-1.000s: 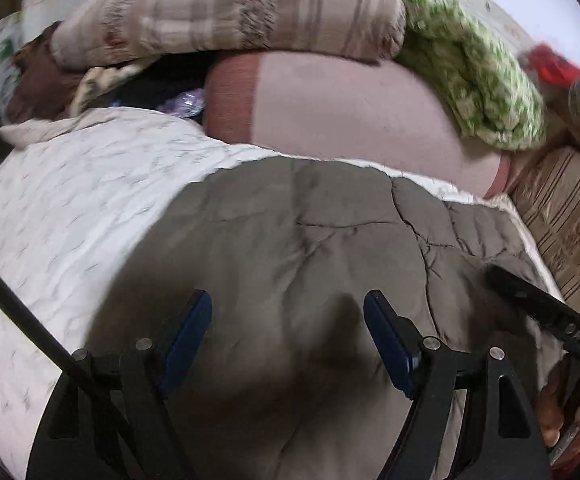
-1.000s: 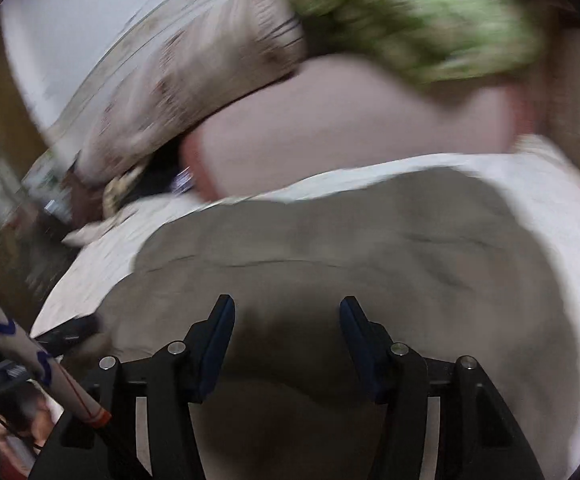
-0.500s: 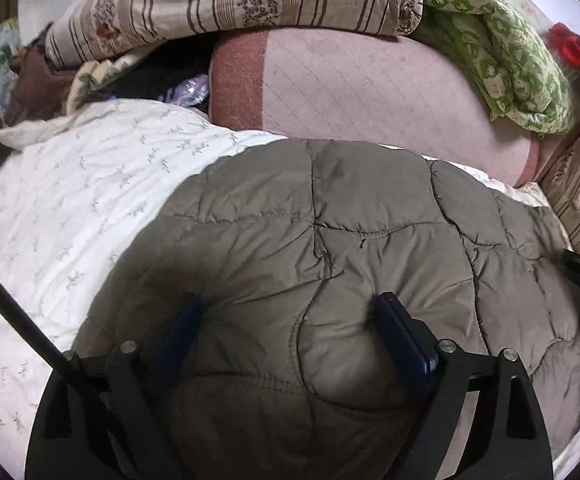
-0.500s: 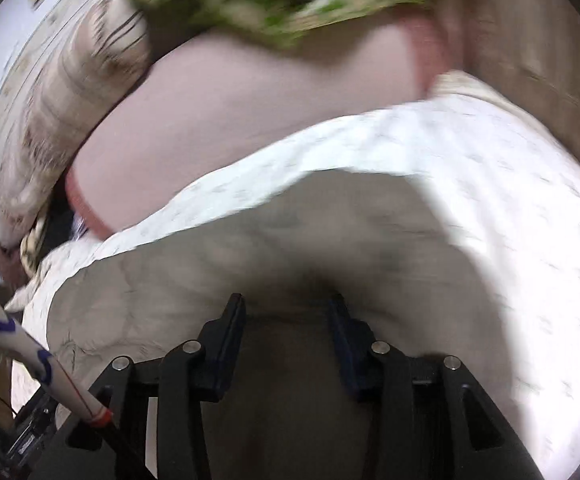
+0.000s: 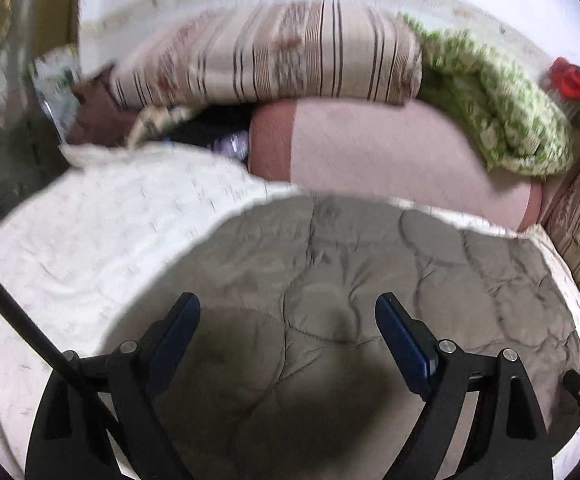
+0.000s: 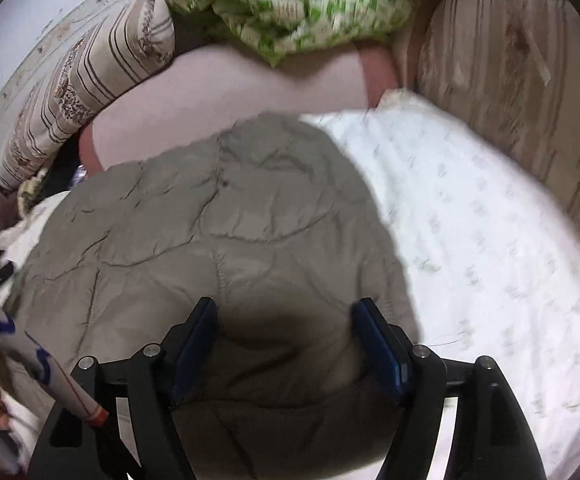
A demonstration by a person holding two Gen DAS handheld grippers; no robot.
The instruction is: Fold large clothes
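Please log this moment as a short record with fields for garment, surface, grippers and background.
garment: grey quilted jacket, lying bunched on the bed
surface: white sheet with a small print
left gripper: open, over the jacket, nothing held
right gripper: open, jacket fabric bulging between the fingers
background: striped pillow, pink bolster, green blanket

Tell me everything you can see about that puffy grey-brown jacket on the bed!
The quilted jacket is taupe, with stitched seams dividing it into puffy, creased panels; the fabric looks smooth and padded. It lies folded into a rounded bundle on the white printed bedsheet, its far edge near the pink blanket. The open left gripper and open right gripper are right over it; whether they touch is unclear.
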